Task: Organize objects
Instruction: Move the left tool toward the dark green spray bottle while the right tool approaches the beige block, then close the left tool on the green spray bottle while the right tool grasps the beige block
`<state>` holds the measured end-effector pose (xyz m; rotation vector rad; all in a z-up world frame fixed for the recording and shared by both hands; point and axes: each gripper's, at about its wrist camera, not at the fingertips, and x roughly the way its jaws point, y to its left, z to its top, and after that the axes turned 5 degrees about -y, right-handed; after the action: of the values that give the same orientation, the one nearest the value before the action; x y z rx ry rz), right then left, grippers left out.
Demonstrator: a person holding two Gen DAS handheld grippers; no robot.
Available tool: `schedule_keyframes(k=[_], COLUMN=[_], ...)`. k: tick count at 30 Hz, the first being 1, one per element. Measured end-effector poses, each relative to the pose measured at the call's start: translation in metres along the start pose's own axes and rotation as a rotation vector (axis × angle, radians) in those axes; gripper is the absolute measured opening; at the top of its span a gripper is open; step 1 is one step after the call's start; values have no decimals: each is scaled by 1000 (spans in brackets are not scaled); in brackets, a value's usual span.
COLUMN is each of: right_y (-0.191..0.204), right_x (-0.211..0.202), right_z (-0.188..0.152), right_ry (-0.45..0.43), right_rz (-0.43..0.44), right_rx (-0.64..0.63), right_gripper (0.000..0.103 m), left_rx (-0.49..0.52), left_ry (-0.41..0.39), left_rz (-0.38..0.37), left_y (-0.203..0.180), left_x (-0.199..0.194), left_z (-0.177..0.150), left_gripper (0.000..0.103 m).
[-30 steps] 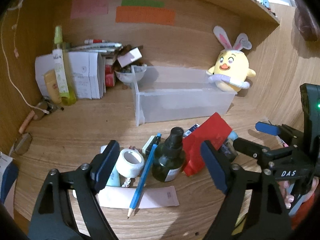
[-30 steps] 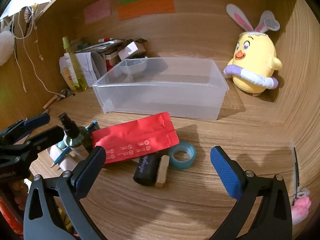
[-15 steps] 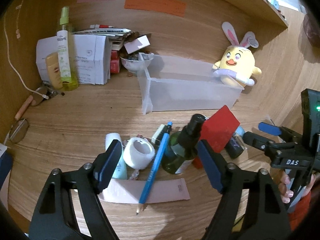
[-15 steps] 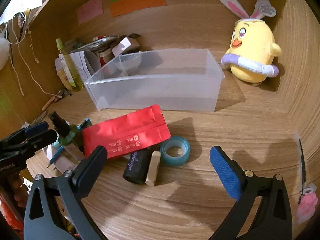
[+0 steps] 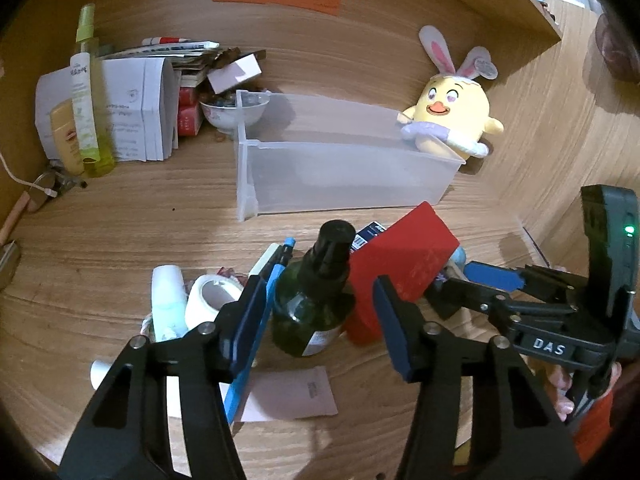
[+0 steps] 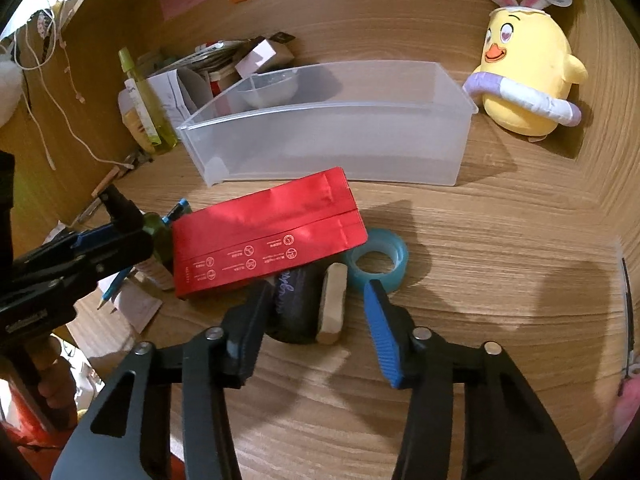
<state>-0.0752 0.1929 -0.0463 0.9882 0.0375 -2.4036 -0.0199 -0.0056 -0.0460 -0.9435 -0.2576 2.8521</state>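
Observation:
A clear plastic bin stands at the back of the wooden desk. In front of it lies a pile: a dark green spray bottle, a red pouch, a black tube, a beige stick, a blue tape roll, a white tape roll and a blue pencil. My left gripper is open, its jaws on either side of the green bottle. My right gripper is open, its jaws flanking the black tube and beige stick.
A yellow bunny-eared plush sits right of the bin. A bowl, white papers and a yellow-green bottle crowd the back left. A pink slip lies under the pencil. Wooden walls close in on both sides.
Both grippers have moved forward and down into the pile. Both sets of jaws have narrowed, the left around the green bottle, the right around the black tube and beige stick.

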Motion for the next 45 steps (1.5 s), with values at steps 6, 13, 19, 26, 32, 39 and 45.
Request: schedule_keyframes(k=[6, 13, 19, 26, 32, 39, 45], right_y=[-7, -15, -18, -8, -12, -18, -22], right_x=[-7, -4, -2, 5, -3, -24, -42], right_z=[0, 2, 0, -2, -1, 8, 24], right_ry=[-14, -9, 2, 0, -23, -83, -153], right_rz=[-21, -24, -18, -4, -8, -24, -34], right_rx=[7, 39, 48, 20, 19, 28, 25], right_gripper=[42, 25, 25, 12, 10, 10, 10], left_rx=[1, -2, 12, -1, 16, 15, 6], left_ry=[10, 8, 3, 5, -53, -99, -125], left_rz=[3, -1, 2, 20, 27, 18, 12], left_y=[0, 0, -3, -2, -6, -9, -9], left_x=[6, 4, 4, 10, -5, -15, -15], left_z=[0, -1, -1, 1, 7, 22, 36], left_gripper=[43, 43, 43, 43, 43, 43, 43])
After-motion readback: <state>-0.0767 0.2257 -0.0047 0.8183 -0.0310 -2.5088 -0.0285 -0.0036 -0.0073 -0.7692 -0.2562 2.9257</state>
